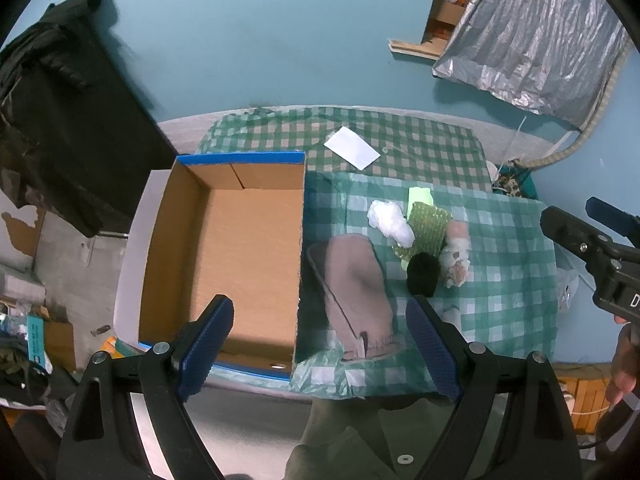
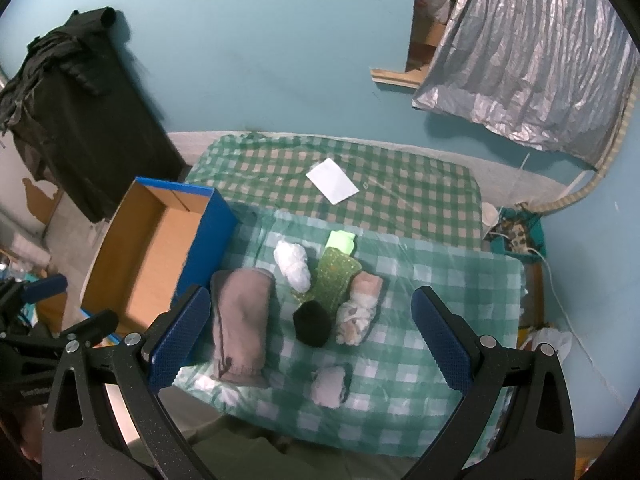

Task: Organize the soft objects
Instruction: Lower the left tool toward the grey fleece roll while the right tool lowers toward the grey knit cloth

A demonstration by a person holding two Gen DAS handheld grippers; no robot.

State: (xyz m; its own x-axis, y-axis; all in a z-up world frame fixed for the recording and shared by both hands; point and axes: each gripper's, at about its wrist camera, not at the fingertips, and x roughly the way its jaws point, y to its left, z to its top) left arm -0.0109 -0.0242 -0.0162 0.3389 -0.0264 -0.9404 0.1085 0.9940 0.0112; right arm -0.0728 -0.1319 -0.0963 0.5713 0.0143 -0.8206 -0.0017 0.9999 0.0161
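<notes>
Soft items lie on a green checked cloth (image 2: 420, 320): a folded brown-grey knit (image 2: 240, 320) (image 1: 356, 292), a white bundle (image 2: 294, 266) (image 1: 390, 220), a green dotted cloth (image 2: 334, 280) (image 1: 426, 226), a black ball (image 2: 312, 324) (image 1: 422, 272), a pale patterned roll (image 2: 360, 312) (image 1: 456, 252) and a small grey roll (image 2: 330, 386). An open empty cardboard box with blue sides (image 1: 224, 264) (image 2: 148, 256) stands to their left. My left gripper (image 1: 320, 352) is open above the box's near right corner. My right gripper (image 2: 312, 344) is open above the items.
A white paper (image 1: 352, 147) (image 2: 332, 180) lies on the far checked cloth. A dark garment (image 1: 60, 132) hangs at left. A silver sheet (image 2: 528, 52) hangs at right on the blue wall. Clutter lies on the floor at left and right.
</notes>
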